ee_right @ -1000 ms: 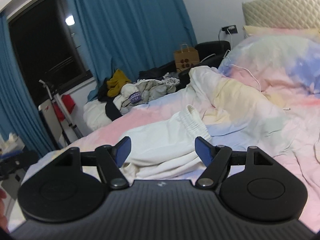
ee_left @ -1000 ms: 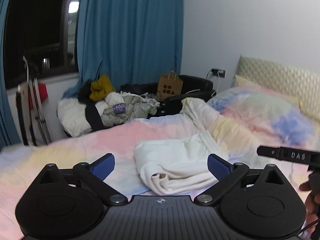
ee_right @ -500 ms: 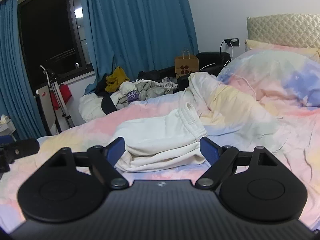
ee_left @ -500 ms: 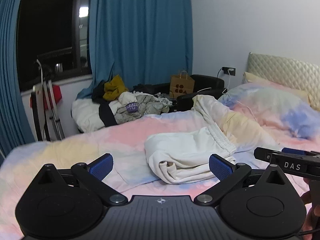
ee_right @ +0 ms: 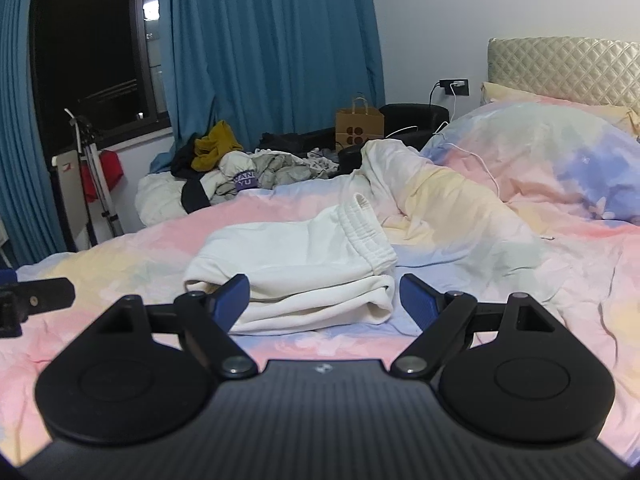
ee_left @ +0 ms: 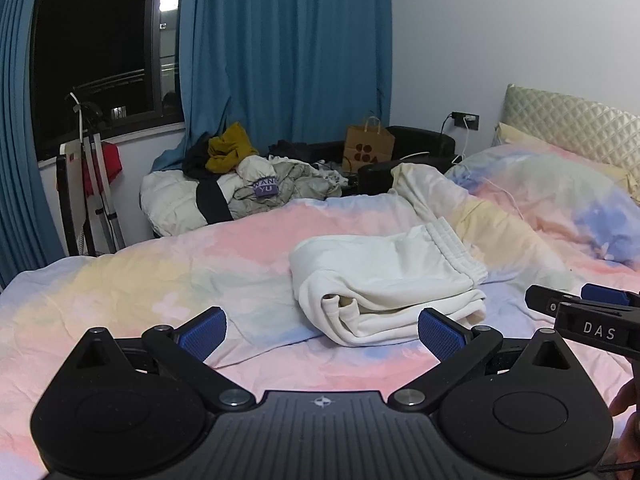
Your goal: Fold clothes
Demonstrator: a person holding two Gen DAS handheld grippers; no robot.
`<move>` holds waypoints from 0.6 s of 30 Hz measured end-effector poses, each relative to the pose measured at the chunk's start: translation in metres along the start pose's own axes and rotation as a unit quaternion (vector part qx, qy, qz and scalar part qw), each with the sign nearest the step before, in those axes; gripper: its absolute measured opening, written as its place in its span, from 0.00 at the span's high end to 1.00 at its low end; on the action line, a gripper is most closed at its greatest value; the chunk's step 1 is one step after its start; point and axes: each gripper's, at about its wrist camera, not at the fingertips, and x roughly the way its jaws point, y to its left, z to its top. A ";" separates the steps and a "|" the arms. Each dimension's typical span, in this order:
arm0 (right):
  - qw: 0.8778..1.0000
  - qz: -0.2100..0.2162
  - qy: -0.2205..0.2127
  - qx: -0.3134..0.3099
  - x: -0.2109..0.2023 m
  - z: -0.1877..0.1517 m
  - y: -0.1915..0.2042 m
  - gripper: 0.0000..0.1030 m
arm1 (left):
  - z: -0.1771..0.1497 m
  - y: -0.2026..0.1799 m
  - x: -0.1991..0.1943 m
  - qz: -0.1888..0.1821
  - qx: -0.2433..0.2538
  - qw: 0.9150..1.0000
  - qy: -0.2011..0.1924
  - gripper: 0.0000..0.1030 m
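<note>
Hovering low over a bed, two hand-held grippers both face a folded white garment (ee_left: pixel 384 280), the landmark for everything that follows. Nearest the viewer, the left gripper (ee_left: pixel 322 330) has its two blue-padded jaws spread wide, with nothing between them; the garment lies just beyond its tips, apart from both pads. The right gripper (ee_right: pixel 324 300) also stands wide open and empty, its pads framing the near edge of the garment without pressing on it. In the left wrist view the right gripper's dark tip shows to the right of the garment, with part of a hand (ee_left: pixel 628 400) below it. The garment, seemingly white sweatpants, is folded into a thick bundle with a ribbed waistband at its far right end, and it lies on a pastel pink, yellow and blue bedcover (ee_left: pixel 120 296). Right of the garment the cover bunches up toward a quilted headboard (ee_left: pixel 568 124). Beyond the garment, past the bed's far edge, sits a heap of clothes (ee_left: pixel 240 184), with a brown paper bag (ee_left: pixel 370 144) to its right. Behind them hang blue curtains (ee_left: pixel 288 48) beside a dark window (ee_left: pixel 96 48).
</note>
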 end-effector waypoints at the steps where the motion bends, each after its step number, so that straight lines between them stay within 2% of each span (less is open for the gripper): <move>1: 1.000 0.000 0.001 -0.001 0.001 -0.001 0.000 0.19 | 0.000 -0.001 0.002 -0.001 0.000 1.000 0.001 0.00; 7: 1.000 0.000 0.017 0.006 0.009 -0.003 -0.003 0.19 | 0.000 -0.003 0.012 -0.001 0.002 1.000 0.008 0.00; 18: 1.000 -0.002 0.014 0.013 0.001 -0.002 -0.003 0.19 | -0.001 -0.003 0.007 0.006 -0.002 1.000 0.008 0.00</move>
